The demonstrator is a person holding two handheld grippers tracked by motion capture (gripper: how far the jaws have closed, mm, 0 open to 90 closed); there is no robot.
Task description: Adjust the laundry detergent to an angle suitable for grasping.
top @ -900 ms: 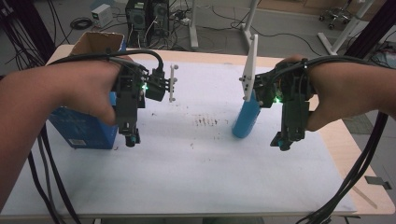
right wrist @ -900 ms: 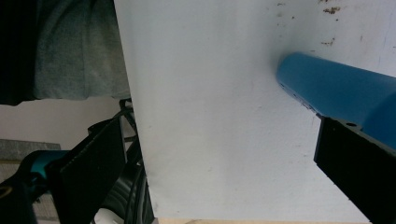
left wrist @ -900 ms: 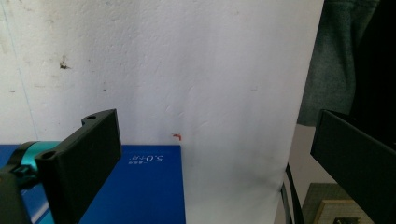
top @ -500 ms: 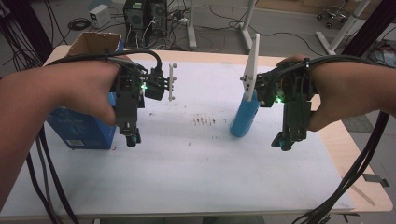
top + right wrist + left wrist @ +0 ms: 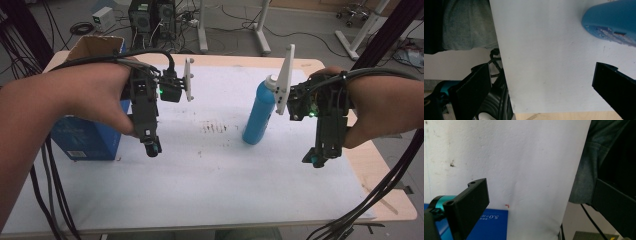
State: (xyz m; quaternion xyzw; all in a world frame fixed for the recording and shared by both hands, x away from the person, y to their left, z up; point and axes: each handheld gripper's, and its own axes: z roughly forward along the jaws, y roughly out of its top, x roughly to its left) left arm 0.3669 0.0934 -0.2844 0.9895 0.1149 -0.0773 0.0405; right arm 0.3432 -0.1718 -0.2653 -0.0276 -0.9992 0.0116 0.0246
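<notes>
The blue bottle (image 5: 259,116) is what I'd watch; it stands upright on the white sheet (image 5: 210,175) that covers the table, towards the far right part of it, tall and narrow with a white cap. The right gripper (image 5: 320,159) hangs just to the right of the bottle and a little nearer the person, apart from it, jaws spread wide with nothing between them; in the right gripper view the bottle (image 5: 610,22) sits off at the upper right corner, not lined up between the jaws. If that hand swings in from here, I'd guess one jaw could clip the side of the bottle and tip it over, since it looks top-heavy on a small base. The left gripper (image 5: 151,146) is well to the left of the bottle, jaws also spread and empty, hovering just beside the blue box (image 5: 87,140) whose cardboard flap stands open. A careless sweep there could nudge the box towards the table edge. The trailing cables might also drag across the sheet.
</notes>
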